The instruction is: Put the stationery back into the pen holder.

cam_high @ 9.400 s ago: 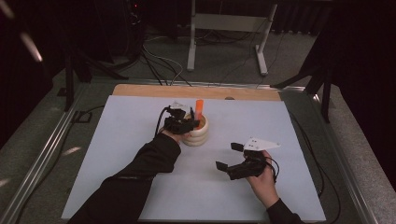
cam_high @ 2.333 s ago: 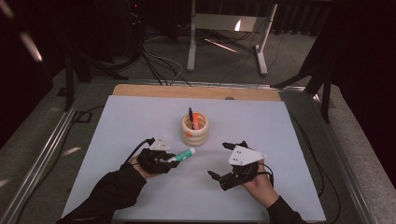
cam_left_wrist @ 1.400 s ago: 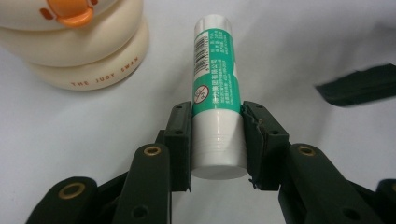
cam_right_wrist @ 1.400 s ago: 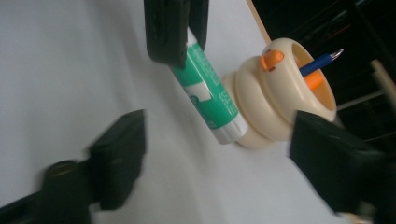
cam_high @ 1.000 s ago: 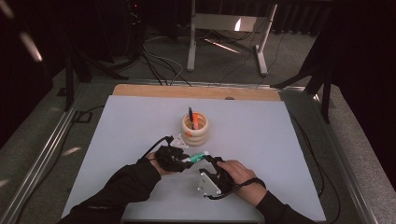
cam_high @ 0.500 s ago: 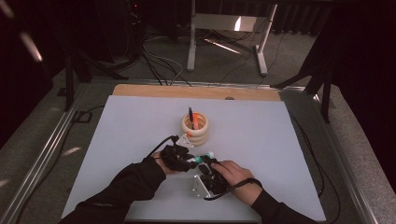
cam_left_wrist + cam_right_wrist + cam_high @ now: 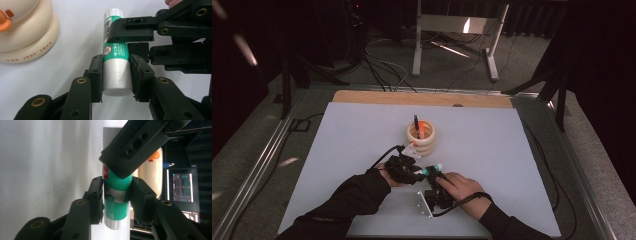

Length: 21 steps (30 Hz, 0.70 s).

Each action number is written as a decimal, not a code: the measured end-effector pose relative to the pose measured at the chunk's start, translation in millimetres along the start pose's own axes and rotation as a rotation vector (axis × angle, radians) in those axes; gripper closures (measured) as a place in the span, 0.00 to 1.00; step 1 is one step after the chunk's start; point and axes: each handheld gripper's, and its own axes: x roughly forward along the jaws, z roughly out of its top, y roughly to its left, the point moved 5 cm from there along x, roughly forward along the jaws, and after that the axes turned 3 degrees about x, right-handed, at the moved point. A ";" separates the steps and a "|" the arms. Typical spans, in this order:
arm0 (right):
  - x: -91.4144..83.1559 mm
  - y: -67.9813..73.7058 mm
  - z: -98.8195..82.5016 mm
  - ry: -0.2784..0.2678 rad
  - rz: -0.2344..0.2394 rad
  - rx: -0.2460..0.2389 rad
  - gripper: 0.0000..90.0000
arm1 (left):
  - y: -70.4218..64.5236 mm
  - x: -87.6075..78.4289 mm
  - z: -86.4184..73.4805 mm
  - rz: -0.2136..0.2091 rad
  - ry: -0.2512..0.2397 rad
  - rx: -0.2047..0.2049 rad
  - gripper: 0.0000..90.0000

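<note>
Just above the desk (image 7: 492, 135), the left gripper (image 7: 117, 75) is clamping the glue stick (image 7: 117, 67); the right gripper (image 7: 117, 195) has just been closing its jaws around the stick's other end. Uneven pulling could be making it slip.

A pale sheet (image 7: 492, 145) is spread over a wooden board (image 7: 422, 98) on the grey floor (image 7: 257, 150). Beyond it, a metal stand (image 7: 457, 30) and loose cables (image 7: 382, 65) are seen in a dim room.
</note>
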 end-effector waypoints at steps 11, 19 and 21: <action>1.6 -2.3 -0.7 -0.004 -0.003 -0.025 0.73 | 2.3 1.3 0.4 -0.023 -0.024 -0.040 0.73; 1.2 -4.1 -7.4 0.007 0.001 0.027 0.73 | 8.7 -5.6 -4.2 -0.015 -0.114 -0.036 0.61; 1.1 -5.3 -9.7 0.014 0.003 0.031 0.73 | 9.9 -9.9 -7.7 -0.028 -0.147 -0.059 0.60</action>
